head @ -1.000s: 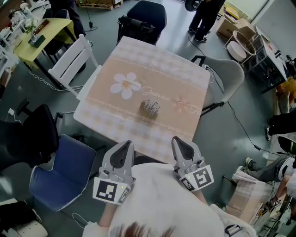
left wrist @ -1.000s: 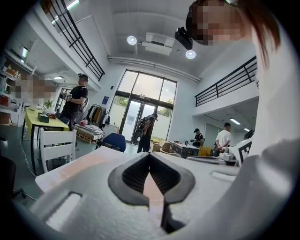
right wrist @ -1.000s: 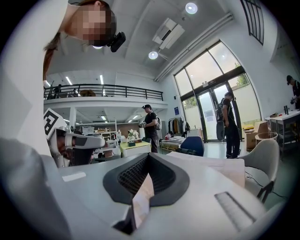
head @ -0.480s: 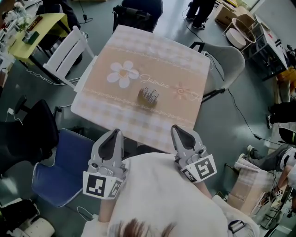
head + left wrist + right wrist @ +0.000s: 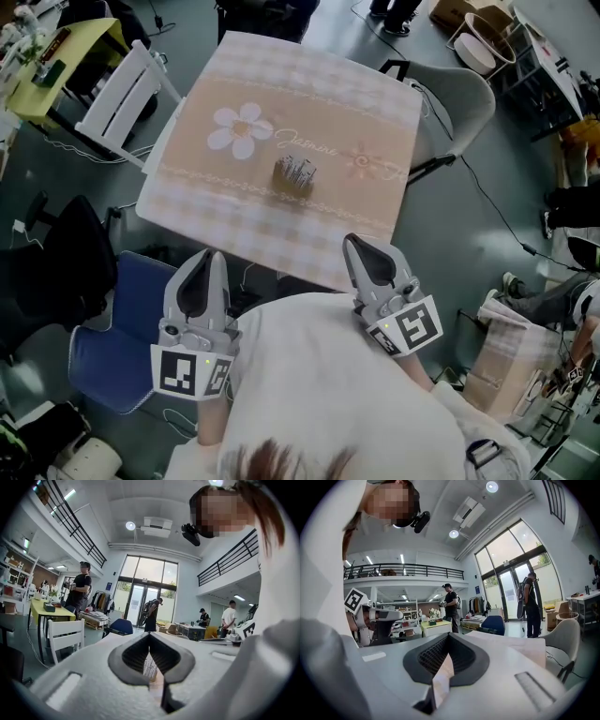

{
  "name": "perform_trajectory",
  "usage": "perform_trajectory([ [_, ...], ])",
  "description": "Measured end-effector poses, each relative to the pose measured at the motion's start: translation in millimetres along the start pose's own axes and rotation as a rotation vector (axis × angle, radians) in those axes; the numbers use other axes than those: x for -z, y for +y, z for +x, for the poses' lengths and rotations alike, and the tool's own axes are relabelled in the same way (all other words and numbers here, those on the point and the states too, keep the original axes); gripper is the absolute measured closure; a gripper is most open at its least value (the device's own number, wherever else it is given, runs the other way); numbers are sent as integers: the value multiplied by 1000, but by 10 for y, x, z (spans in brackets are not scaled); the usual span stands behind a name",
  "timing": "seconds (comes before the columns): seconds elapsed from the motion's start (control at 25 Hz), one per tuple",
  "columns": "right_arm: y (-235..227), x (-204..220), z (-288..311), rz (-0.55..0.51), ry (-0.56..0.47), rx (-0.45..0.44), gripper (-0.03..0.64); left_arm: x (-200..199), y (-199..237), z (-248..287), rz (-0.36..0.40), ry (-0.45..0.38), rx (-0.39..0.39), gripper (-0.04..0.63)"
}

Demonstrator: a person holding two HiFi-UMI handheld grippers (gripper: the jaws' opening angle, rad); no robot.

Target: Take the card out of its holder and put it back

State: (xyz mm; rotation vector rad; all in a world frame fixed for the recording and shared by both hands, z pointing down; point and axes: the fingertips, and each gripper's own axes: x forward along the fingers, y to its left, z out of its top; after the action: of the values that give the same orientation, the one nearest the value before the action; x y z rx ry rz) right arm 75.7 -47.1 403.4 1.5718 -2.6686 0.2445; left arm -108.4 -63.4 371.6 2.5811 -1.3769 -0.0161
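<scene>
We look down on a square table (image 5: 155,208) that sits at a slant in our view. A pale pink tablecloth (image 5: 309,89) with checked borders covers it entirely. On the cloth we see a printed white daisy (image 5: 241,127), a line of script and a fainter flower (image 5: 359,161). Near the middle, just below the script, stands the small holder (image 5: 293,175). What it contains is too small for us to make out.
</scene>
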Motion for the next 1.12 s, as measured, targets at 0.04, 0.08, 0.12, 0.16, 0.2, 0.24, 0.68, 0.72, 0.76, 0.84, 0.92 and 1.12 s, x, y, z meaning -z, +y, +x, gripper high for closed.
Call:
perform_trajectory([
  [0.04,0,6,1,1,2,0,618,5,-10,5,-1,1,5,595],
  [0.08,1,9,1,2,4,0,618,9,-19,9,-2,1,8,595],
  [0.12,2,9,0,2,5,1,618,8,-27,12,-3,0,12,595],
  [0.16,2,5,0,1,5,2,618,3,-34,14,-3,-1,14,595],
  [0.2,1,1,1,0,5,2,618,-6,-37,16,-3,-4,15,595],
  [0.24,-1,-3,2,-1,4,3,618,-14,-38,18,-3,-7,16,595],
  [0.68,-1,11,5,2,9,-1,618,12,-3,-8,-2,-1,-1,595],
  [0.72,-2,11,4,2,8,0,618,10,-2,-10,-2,-2,-3,595],
  [0.76,-3,12,2,4,8,0,618,8,-1,-12,-2,-3,-4,595],
  [0.84,-3,14,-3,6,7,0,618,5,-3,-17,-3,-4,-8,595],
  [0.92,-4,16,-11,8,5,0,618,0,-16,-19,-2,-6,-8,595],
  [1.12,0,17,-11,11,3,-4,618,3,-70,-11,12,-3,2,595],
])
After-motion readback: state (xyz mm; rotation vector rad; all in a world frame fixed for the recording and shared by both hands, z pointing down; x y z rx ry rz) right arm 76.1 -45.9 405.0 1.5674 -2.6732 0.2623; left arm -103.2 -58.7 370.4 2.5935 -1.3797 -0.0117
